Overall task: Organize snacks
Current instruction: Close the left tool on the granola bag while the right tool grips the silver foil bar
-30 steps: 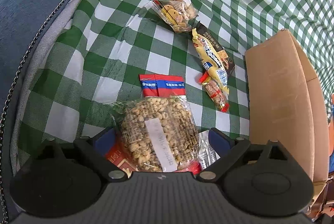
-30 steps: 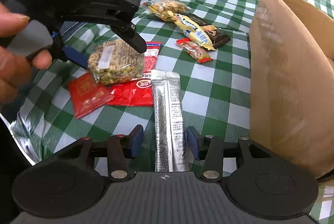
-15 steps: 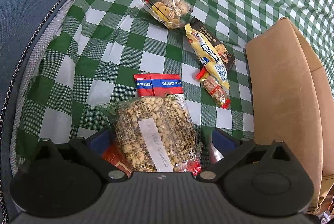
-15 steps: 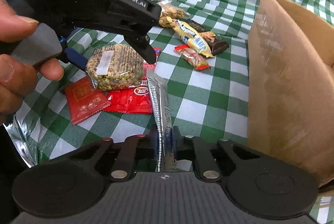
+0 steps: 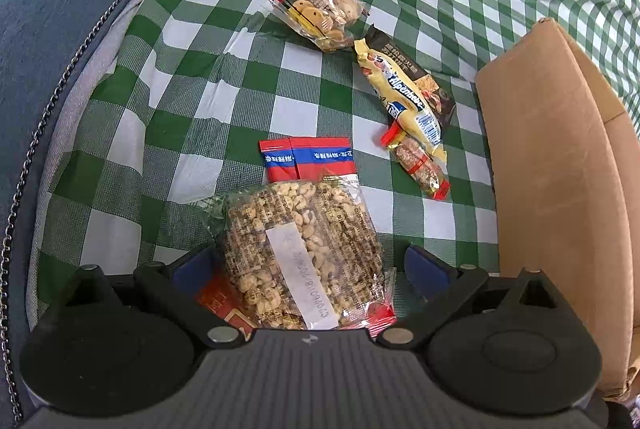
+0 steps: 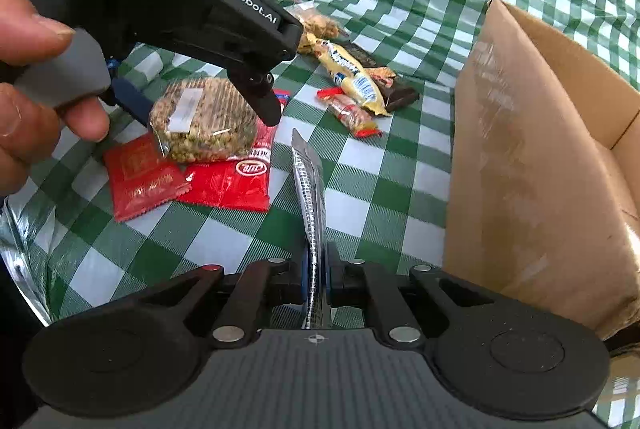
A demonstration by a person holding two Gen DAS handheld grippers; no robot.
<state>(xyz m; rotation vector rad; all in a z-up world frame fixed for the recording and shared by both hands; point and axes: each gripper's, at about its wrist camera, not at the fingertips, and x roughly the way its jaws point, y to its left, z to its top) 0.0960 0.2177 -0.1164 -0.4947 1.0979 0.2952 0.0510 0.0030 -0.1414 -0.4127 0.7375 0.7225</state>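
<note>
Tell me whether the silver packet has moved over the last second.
Yes. The silver packet lay flat on the checked tablecloth between open fingers; now the right gripper pinches it, turned on edge and lifted, beside the cardboard box.

Tablecloth (image 5: pixel 248 77) looks like woven cloth w/ a fine mesh texture, a bit wrinkled, matt. Cardboard box (image 6: pixel 532 165) is plain brown, matt, scuffed w/ shiny tape marks; silver packet (image 6: pixel 310 189) is glossy foil, puffed-grain bag (image 5: pixel 304 249) is clear crinkly plastic w/ a paper label. Grippers' bodies = matt black plastic, ribbed on the left gripper (image 5: pixel 308 269) housing, blue pads (image 5: pixel 424 269) smooth.
</note>
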